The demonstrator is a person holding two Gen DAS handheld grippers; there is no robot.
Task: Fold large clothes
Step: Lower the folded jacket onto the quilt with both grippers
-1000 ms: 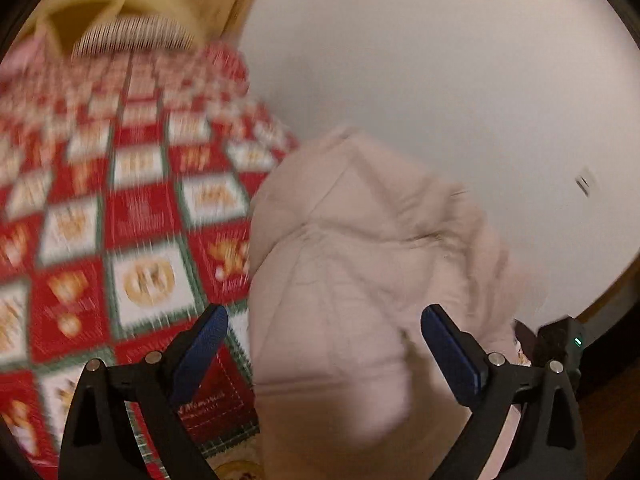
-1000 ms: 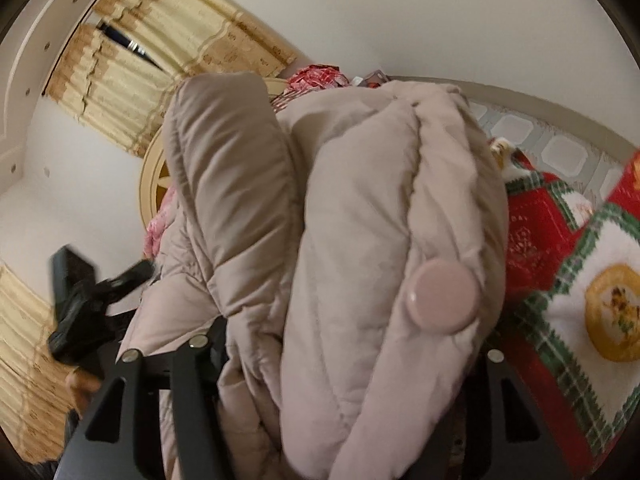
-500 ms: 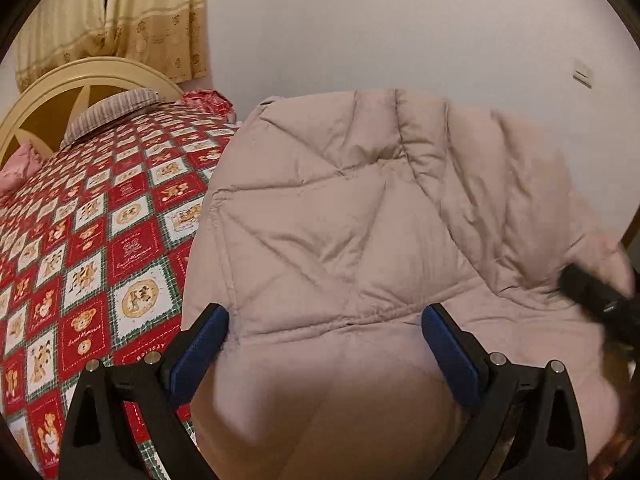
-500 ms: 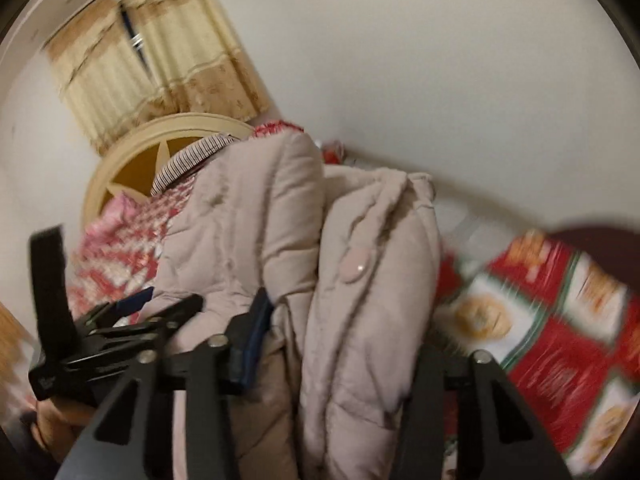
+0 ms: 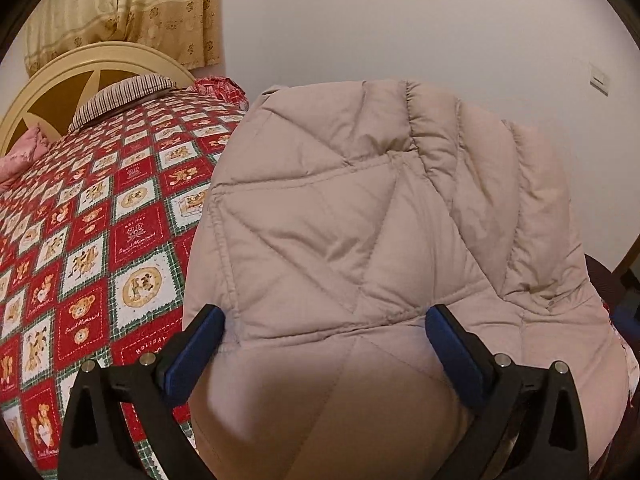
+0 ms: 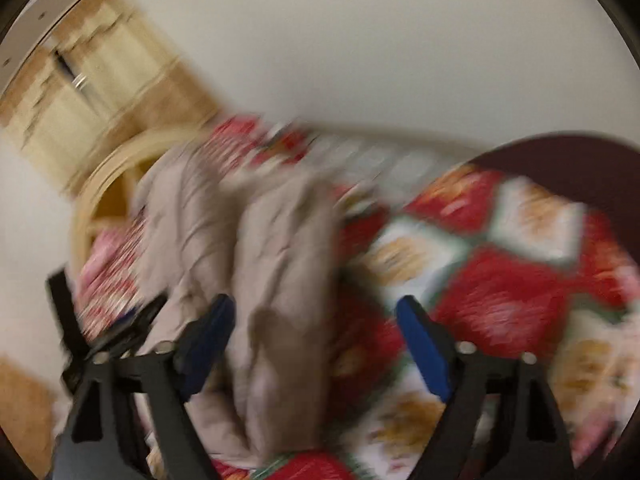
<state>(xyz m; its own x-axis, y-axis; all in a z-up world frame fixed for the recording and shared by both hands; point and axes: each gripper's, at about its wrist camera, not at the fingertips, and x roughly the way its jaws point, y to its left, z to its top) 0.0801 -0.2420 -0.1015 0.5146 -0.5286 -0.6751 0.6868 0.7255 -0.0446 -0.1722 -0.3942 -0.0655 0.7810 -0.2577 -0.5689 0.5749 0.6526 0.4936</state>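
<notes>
Step in hand: bundled quilted jacket (image 5: 360, 240) set on bed (image 5: 100, 240). Left tongs (image 5: 324, 344) wide, straddling jacket; right tongs (image 6: 316, 336) wide, empty. Next: regrasp an edge, fold.

Jacket (image 5: 360, 240) is a dusty pinkish-beige with diamond quilting. Bedspread (image 5: 100, 248) is red, white and green checks with teddy bears.

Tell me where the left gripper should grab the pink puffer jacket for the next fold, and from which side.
Probably the stitched side edge of the quilted jacket beside the left gripper, coming from the quilt side. That seam by the left finger is a thin, firm, exposed rim on the bed; the panel between the open jaws bulges too wide to pinch. The right gripper is open, its view blurred.
</notes>
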